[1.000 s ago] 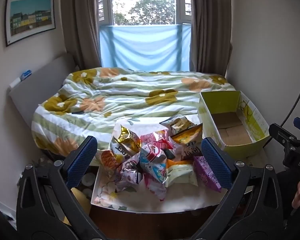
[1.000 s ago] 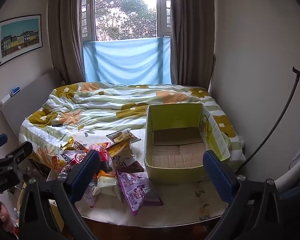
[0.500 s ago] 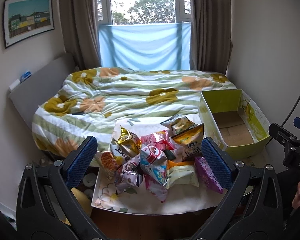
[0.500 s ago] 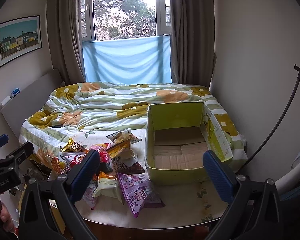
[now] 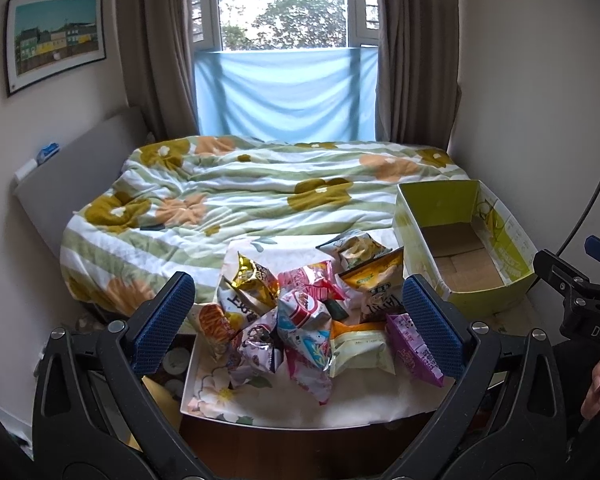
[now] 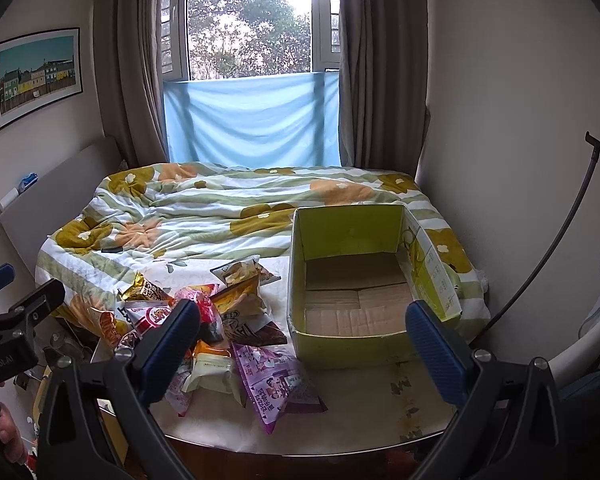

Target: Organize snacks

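Left gripper [image 5: 298, 322] stands with jaws wide apart and nothing between them, low in the frame above the near edge of the table [image 5: 364, 402]; right gripper [image 6: 302, 350] likewise spread wide and empty. The left wrist view centres the heap of snack packets [image 5: 300, 308], showing a gold foil bag [image 5: 254, 278], a pale green packet [image 5: 360, 346] and a purple packet [image 5: 414, 354] at the heap's right margin. It also shows the table's left edge, which the right wrist view largely hides behind a gripper finger. The right wrist view centres the cardboard box [image 6: 354, 338], open-topped, with nothing visible in it, seated at right of centre, with its far wall against the bed [image 6: 204, 216]. The purple packet [image 6: 270, 384] lies flat just beside the box's near left corner, apart from it. Bare table surface runs in front of the box toward the lower right of that frame. Each view catches the other gripper's body at its side margin, with part of a hand [image 5: 594, 394] below it.
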### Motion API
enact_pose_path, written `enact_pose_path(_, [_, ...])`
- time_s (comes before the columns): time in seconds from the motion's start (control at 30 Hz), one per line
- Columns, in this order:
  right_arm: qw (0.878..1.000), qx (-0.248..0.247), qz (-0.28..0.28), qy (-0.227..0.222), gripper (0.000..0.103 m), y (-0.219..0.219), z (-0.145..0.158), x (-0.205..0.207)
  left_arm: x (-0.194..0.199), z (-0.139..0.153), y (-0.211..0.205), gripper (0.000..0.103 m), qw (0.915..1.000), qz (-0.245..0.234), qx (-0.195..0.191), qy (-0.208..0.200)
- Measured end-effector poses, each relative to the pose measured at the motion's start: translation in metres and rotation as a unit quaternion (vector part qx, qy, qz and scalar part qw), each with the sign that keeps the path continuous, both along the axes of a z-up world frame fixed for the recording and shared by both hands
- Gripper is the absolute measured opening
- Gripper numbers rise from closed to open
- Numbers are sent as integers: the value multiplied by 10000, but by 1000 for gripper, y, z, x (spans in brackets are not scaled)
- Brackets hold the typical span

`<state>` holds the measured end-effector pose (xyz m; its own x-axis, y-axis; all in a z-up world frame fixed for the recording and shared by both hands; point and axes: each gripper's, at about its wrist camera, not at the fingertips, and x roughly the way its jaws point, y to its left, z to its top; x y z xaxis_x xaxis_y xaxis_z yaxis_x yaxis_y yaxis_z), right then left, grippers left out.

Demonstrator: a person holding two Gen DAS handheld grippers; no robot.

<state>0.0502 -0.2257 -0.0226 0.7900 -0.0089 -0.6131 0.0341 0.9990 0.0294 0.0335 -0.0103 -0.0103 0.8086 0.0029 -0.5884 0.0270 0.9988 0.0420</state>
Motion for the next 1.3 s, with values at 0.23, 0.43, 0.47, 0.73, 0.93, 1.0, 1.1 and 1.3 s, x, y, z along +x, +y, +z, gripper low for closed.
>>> enact_pose_path(0.23, [10000,-3,-5,5,102,1,0,-2,0,0,0,102,10000,-3,-4,-8])
enact_pose_path(0.43, [10000,-6,-8,-2,102,1,0,-2,0,0,0,102,10000,-5,-9,1])
enact_pose_path(0.47, [10000,-9,-9,-1,102,2,0,-3,0,0,0,102,10000,-6,-16,3])
enact_pose_path(0.73, [10000,-11,-9,-4,102,2,0,-3,-1,0,0,102,10000,-2,-7,-3])
enact_pose_path(0.93, [10000,-6,-24,-19,102,2,1,-5,-1,-1,-1,102,10000,-10,-8,-18])
enact_pose_path(1.0, [10000,-4,-17,-16,102,1,1,-4,-2,-2,-2,102,10000,-22,-10,-31])
enact_pose_path(1.1, [10000,-2,-22,-20,102,1,1,-5,-3,-2,-3,102,10000,-28,-11,-41])
enact_pose_path(1.3, [10000,3,-26,-27,102,1,2,-6,-4,-2,-4,102,10000,-26,-17,-45])
